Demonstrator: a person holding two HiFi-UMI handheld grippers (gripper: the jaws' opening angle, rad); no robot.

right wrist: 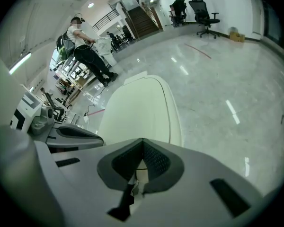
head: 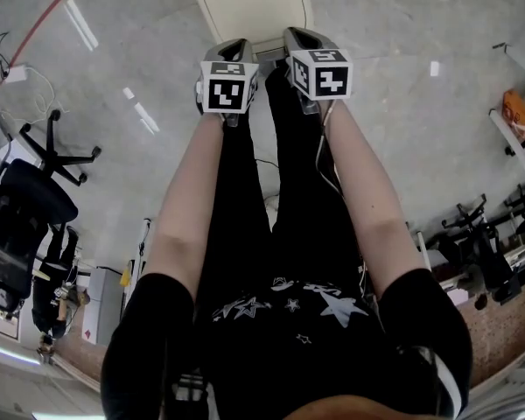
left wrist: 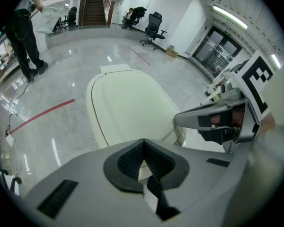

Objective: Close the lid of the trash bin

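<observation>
On the left, left tongs (head: 234, 46) (left wrist: 143, 142): jaws pressed together, tips meeting in a point, nothing pinched. Held low and forward at arm's length, level with the partner and just beside it.

Straight ahead of both tips and just below, the trash bin lid (head: 254, 3) (left wrist: 128, 105) (right wrist: 144, 110): cream, rounded, broad face upward. Long axis running directly away from the tongs, near edge under the tips, far end carrying a squared tab (left wrist: 116, 69), likely the hinge side. Centred between the two tongs rather than off toward either: slightly rightward from the left tongs, slightly leftward from the right. Looks already down or close to it; impossible to tell from these views whether seated all the way.

On the right, right tongs (head: 302, 38) (right wrist: 142, 142): jaws likewise squeezed together on nothing, tips aimed along the lid's length. Neither hand clearly nearer, both about equally close to the near edge. Touching it or just apart: not clear.

Judgement for the coming move: a straight press downward with the closed tips onto the near end, farthest from the likely hinge, in case of any remaining gap. No sideways reach called for.
</observation>
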